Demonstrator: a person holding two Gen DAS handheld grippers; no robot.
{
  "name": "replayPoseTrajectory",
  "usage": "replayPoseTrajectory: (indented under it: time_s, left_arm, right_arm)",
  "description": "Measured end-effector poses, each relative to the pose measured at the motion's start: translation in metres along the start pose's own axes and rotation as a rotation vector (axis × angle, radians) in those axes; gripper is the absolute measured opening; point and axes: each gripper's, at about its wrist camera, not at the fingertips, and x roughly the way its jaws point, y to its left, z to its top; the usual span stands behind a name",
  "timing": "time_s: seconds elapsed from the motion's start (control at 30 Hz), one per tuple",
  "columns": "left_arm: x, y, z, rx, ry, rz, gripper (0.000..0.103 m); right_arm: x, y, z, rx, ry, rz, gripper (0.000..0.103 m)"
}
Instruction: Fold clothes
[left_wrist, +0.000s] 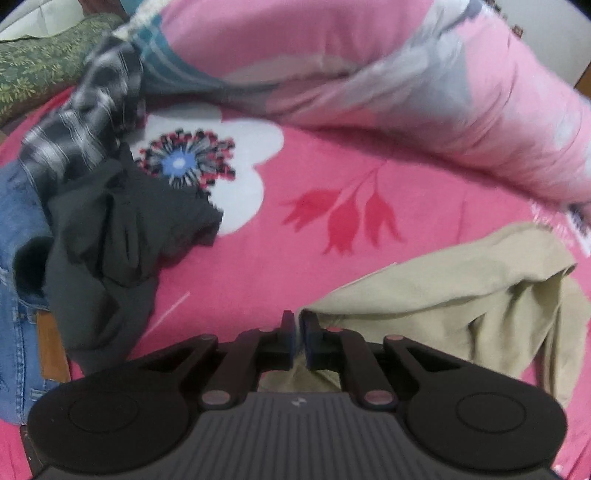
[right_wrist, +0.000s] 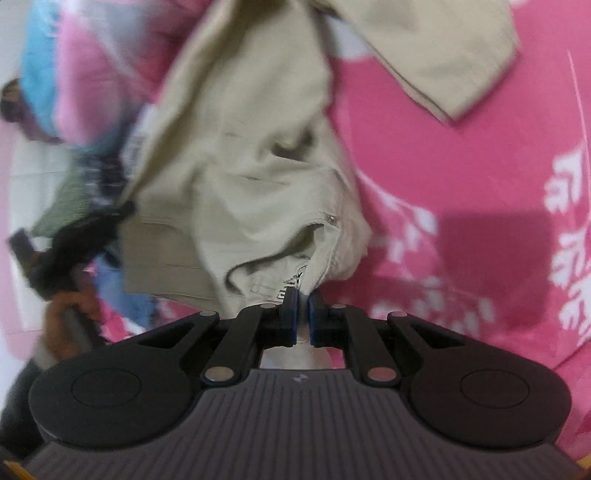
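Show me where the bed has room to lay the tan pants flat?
Free: pink sheet between the dark grey garment, rolled quilt and tan pants. Also right of the pants in the right wrist view. Crowded: the left pile of jeans and plaid shirt.

Left gripper (left_wrist: 298, 332) angled steeply down, jaws nearly together, a narrow gap between the pads. Right gripper (right_wrist: 303, 306) tilted down, jaws clamped on beige fabric.

Bare pink sheet (left_wrist: 314, 258) lies open between dark clothes pile (left_wrist: 110, 229) and beige trousers (left_wrist: 461, 295).
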Motion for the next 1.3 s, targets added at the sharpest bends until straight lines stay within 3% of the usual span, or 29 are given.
replayPoseTrajectory:
  time_s: [0.07, 0.17, 0.27, 0.33, 0.43, 0.63, 0.8, 0.97, 1.07, 1.17, 1.3]
  left_arm:
    - [0.002, 0.003, -0.004, -0.007, 0.018, 0.007, 0.041]
    - [-0.007, 0.006, -0.011, -0.002, 0.016, 0.014, 0.066]
    - [-0.026, 0.011, -0.018, -0.007, 0.011, 0.015, 0.076]
    - [-0.039, 0.016, -0.026, -0.039, 0.004, 0.014, 0.081]
    - [-0.059, 0.022, -0.046, -0.105, 0.002, 0.014, 0.084]
    - [-0.082, 0.021, -0.109, -0.245, 0.077, -0.074, 0.084]
    - [-0.077, 0.002, -0.165, -0.313, 0.218, -0.239, 0.084]
    - [-0.049, -0.023, -0.208, -0.397, 0.335, -0.445, 0.084]
    - [-0.031, -0.039, -0.225, -0.424, 0.361, -0.474, 0.084]
    - [-0.02, -0.05, -0.234, -0.417, 0.355, -0.486, 0.084]
    - [-0.013, -0.054, -0.241, -0.42, 0.343, -0.496, 0.084]
  right_arm:
    - [0.014, -0.006, -0.001, -0.005, 0.029, -0.054, 0.009]
    - [0.023, -0.007, -0.003, -0.038, 0.068, -0.115, 0.014]
    - [0.014, -0.002, -0.004, -0.08, 0.078, -0.147, 0.032]
    - [0.005, 0.002, -0.004, -0.104, 0.076, -0.157, 0.051]
    - [-0.015, 0.006, 0.0, -0.123, 0.047, -0.122, 0.06]
    - [-0.023, 0.003, 0.022, -0.124, 0.022, -0.07, 0.071]
    - [0.006, -0.002, 0.025, -0.074, 0.081, -0.005, 0.079]
    - [0.029, -0.009, 0.016, -0.052, 0.143, -0.002, 0.08]
    - [0.031, -0.017, 0.009, -0.022, 0.145, 0.044, 0.078]
    - [0.036, -0.021, 0.003, -0.006, 0.145, 0.054, 0.061]
    - [0.046, -0.026, -0.006, -0.01, 0.17, 0.053, 0.029]
